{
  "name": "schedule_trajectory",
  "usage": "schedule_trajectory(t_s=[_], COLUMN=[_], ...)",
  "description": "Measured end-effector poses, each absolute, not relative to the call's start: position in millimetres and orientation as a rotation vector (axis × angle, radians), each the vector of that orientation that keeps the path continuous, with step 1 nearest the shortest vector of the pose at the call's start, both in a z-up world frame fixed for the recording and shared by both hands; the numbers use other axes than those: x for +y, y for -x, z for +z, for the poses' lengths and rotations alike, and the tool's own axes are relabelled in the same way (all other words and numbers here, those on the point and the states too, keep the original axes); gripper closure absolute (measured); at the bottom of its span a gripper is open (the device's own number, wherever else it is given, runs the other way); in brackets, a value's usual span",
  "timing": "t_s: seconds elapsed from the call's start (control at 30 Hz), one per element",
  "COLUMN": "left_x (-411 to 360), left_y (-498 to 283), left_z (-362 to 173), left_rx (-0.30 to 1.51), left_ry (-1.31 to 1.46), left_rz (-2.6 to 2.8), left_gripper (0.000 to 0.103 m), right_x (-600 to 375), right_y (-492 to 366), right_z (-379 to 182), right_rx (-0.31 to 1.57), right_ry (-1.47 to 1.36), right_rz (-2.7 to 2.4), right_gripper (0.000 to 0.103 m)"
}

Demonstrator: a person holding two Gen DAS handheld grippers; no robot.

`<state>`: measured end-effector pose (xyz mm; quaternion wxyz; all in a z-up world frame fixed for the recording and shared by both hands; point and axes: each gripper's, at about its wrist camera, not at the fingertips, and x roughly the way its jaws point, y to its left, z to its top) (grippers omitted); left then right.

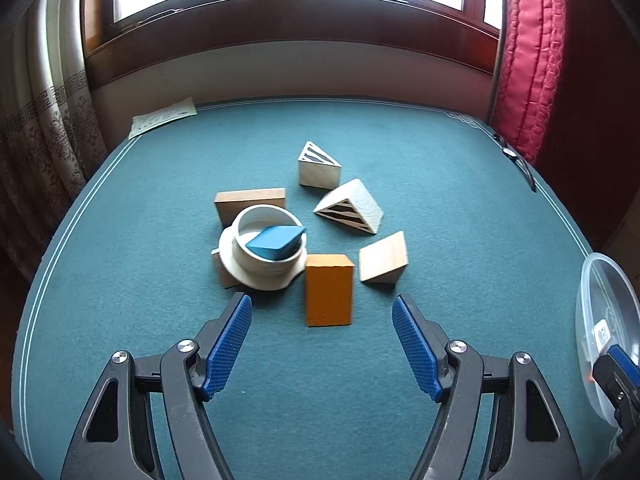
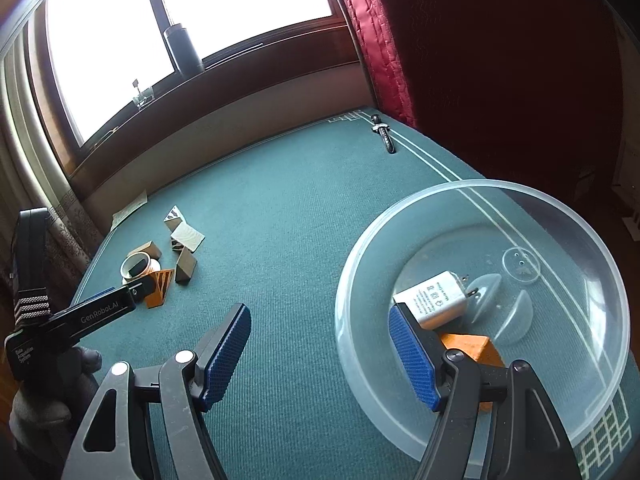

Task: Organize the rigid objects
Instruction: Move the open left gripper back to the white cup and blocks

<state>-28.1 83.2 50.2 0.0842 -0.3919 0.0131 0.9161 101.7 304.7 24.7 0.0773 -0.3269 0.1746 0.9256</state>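
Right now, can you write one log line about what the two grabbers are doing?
left gripper: open, empty, facing orange block | right gripper: open, empty, beside clear bowl | bowl holds: white charger

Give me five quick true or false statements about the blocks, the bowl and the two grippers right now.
1. A blue block lies in the white cup. True.
2. The left gripper holds the orange block. False: its jaws are open and empty.
3. The clear bowl is empty. False: a charger and an orange wedge lie inside.
4. Two striped wedges lie on the table. True.
5. The right gripper is open. True.
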Motion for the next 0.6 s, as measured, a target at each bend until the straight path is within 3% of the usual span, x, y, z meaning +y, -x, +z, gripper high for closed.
schedule_trajectory(t_s=[0.2, 0.6], left_x=[46.0, 27.7], left_y=[38.4, 66.1], left_z=[41.6, 24.3], left_rx=[0.073, 0.087], left_ry=[1.199, 1.247], left_rz=[2.811, 2.806], left_gripper=[0.029, 0.029], right_x=[283.3, 271.4], right_y=[-98.4, -99.0], right_z=[17.8, 19.9], right_rx=[0.464, 0.421], right_ry=[1.014, 0.99], right_rz=[2.798, 2.796], right_gripper=[0.019, 0.019])
